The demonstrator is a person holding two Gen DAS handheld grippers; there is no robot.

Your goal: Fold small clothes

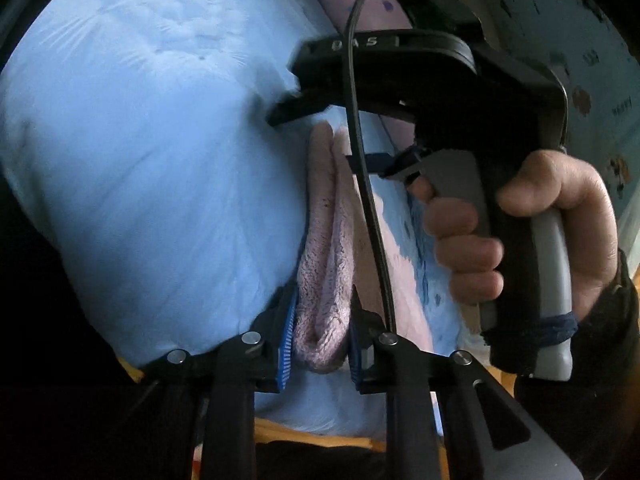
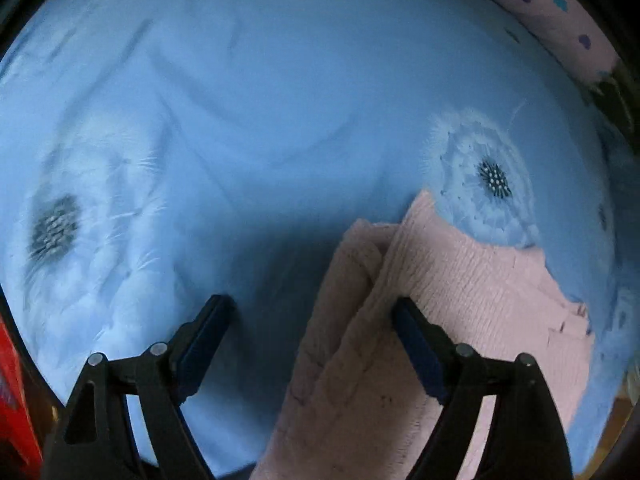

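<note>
Left gripper [image 1: 322,344] clamped on bunched pink knitted garment [image 1: 326,264] over blue sheet [image 1: 140,184]; right gripper [image 2: 312,344] hovering agape, best lowered squarely onto free edge.

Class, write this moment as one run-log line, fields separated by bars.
left tongs: shut on pink knit garment | right tongs: open, above garment edge | surface: blue bedsheet

Bedspread [image 2: 280,100] left of pink cloth [image 2: 460,280] bare

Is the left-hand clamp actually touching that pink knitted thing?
Touching: the left wrist view shows the left gripper pinching the bunched pink knit cloth between both pads.
</note>
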